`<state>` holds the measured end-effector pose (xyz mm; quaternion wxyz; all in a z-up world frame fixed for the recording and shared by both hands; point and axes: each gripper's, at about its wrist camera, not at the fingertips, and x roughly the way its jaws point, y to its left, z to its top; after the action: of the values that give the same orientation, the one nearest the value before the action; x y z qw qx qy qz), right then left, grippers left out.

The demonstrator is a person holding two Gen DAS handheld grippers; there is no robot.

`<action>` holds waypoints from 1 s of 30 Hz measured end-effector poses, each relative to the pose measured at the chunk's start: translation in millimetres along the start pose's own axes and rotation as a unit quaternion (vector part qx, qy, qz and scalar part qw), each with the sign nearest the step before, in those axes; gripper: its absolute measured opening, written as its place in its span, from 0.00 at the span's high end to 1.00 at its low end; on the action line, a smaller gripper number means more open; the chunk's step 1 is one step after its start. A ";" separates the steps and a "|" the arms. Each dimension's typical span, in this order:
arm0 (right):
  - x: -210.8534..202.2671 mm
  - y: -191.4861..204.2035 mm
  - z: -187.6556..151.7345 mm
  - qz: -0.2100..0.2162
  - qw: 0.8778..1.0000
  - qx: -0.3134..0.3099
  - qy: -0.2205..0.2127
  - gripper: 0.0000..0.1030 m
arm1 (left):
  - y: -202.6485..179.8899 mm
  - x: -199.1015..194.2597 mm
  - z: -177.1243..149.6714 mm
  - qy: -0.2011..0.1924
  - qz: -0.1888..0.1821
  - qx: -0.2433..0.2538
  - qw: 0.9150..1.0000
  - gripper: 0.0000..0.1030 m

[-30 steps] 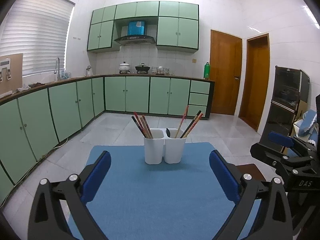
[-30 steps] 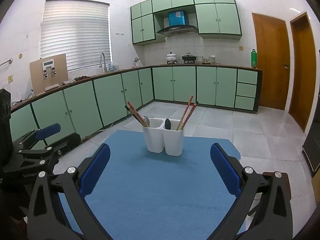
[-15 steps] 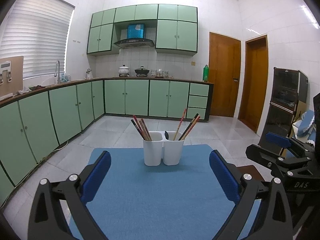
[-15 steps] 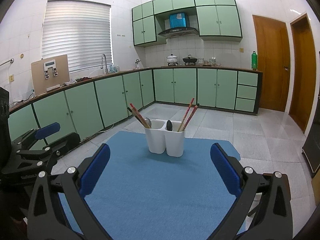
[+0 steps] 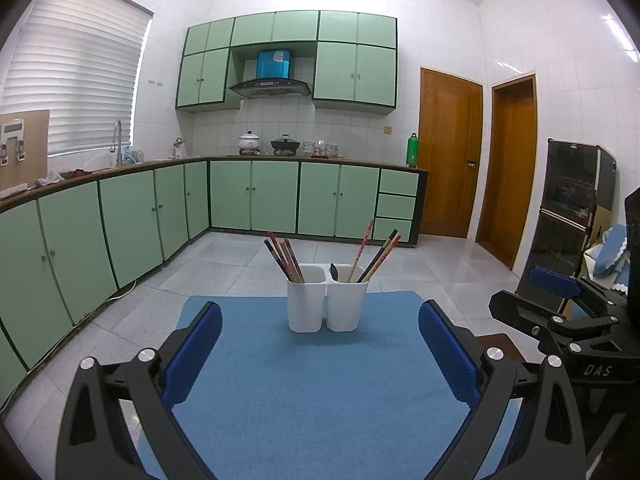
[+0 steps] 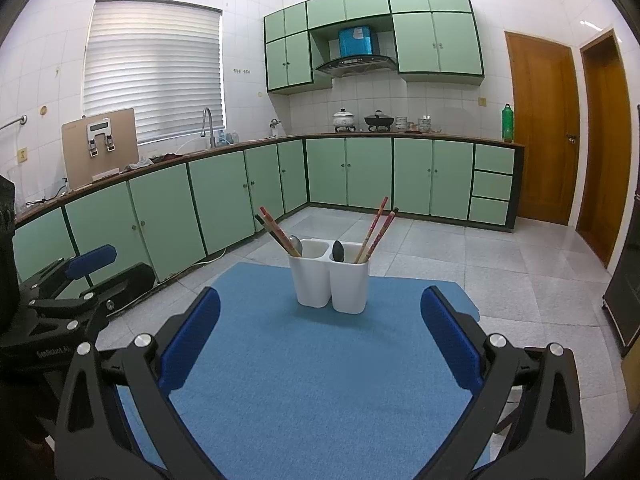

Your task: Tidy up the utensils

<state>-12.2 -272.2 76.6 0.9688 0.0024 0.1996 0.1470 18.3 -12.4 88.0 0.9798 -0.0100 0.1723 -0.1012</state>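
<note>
1. Backing off slightly: the holder (image 5: 327, 307) looks a bit farther away than a second ago.
2. It sits mid-mat (image 5: 320, 400) on the tabletop, chopsticks (image 5: 286, 258) and spoons (image 6: 338, 251) inside.
3. Left hand-held gripper (image 5: 320, 348) and right hand-held gripper (image 6: 320, 344) are both spread apart and empty, so sorting looks done or unstarted.

White-tiled kitchen, green cabinets (image 6: 368, 172), blinds (image 6: 152, 68), wooden doors (image 6: 540, 124), seemingly daylit.

Lower ends of the chopsticks (image 5: 289, 261) hidden inside the white holder (image 5: 327, 303). Dark spoon (image 6: 338, 251) shows its bowl only; handle sunk in the right compartment. Silver spoon (image 6: 296, 244) half behind the left chopsticks. Blue mat (image 5: 320, 380): near edge cut off by the frame. Items on the far counter (image 5: 320, 148) too small to tell.
</note>
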 end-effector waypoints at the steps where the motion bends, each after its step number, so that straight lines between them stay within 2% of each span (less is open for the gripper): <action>1: -0.5 0.0 -0.2 0.000 1.000 0.000 0.000 0.05 | -0.3 -0.7 -0.1 0.000 0.000 0.000 1.000 0.06; 30: -2.1 3.0 -1.3 0.000 1.000 -0.002 0.000 0.05 | 1.0 -3.9 -0.7 0.000 0.001 -0.002 1.000 0.06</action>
<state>-15.4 -270.0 76.4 0.9689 0.0009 0.1992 0.1471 14.7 -10.6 88.7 0.9798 -0.0118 0.1726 -0.0998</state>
